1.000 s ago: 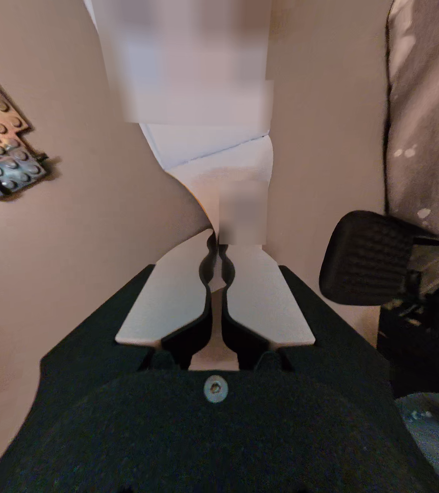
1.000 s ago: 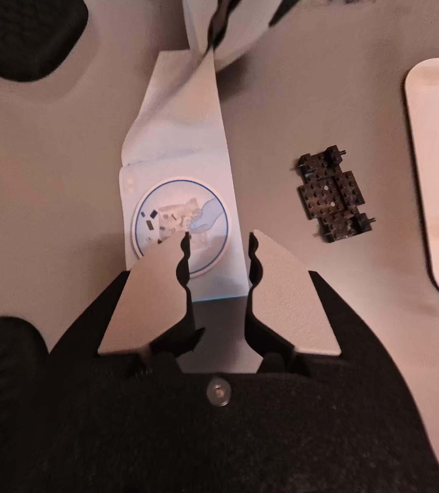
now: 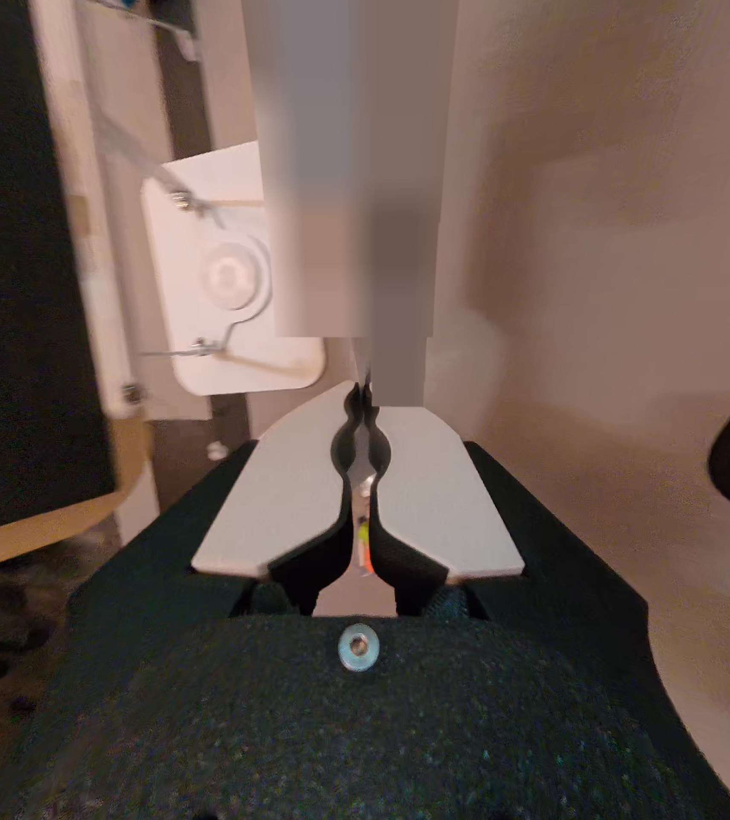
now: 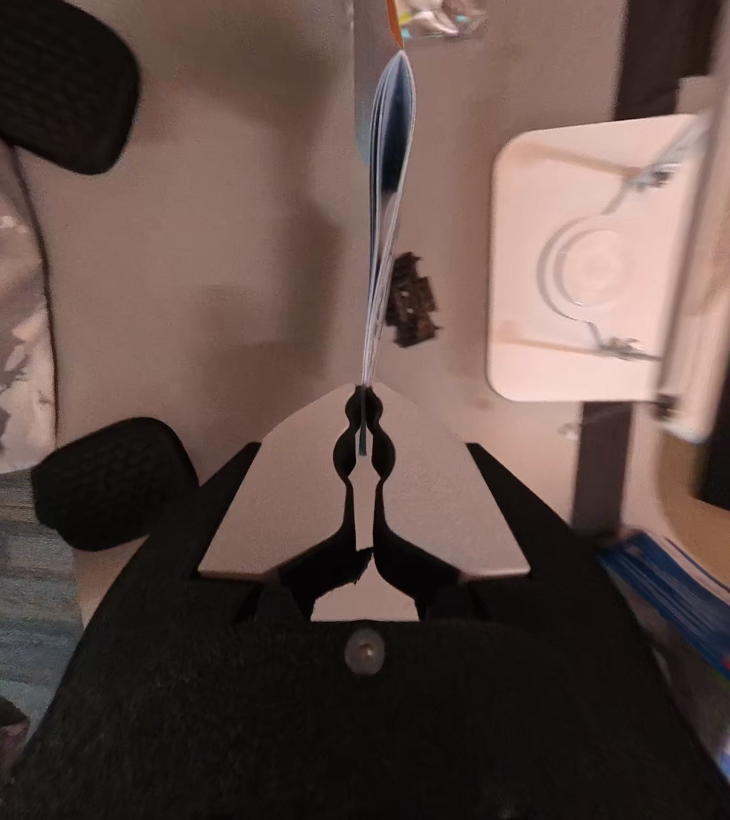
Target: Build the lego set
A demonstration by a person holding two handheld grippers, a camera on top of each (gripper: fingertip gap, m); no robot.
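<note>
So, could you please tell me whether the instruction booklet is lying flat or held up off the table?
Held up, edge-on: the instruction booklet rises from the shut right gripper, with its pages bowed apart.

Ahead of us the upright booklet (image 4: 387, 213) splits the table (image 4: 230, 248): bare surface left, dark lego assembly (image 4: 412, 306) and white base (image 4: 576, 266) crowding right.

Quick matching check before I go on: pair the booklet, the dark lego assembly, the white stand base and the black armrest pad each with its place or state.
Things:
1. booklet
2. dark lego assembly
3. white stand base
4. black armrest pad

Places or states:
A. upper left of the right wrist view
B. pinched edge-on in the right tool
C. right of the assembly on the table
D. lying just right of the booklet

Pairs: 1-B, 2-D, 3-C, 4-A
</note>
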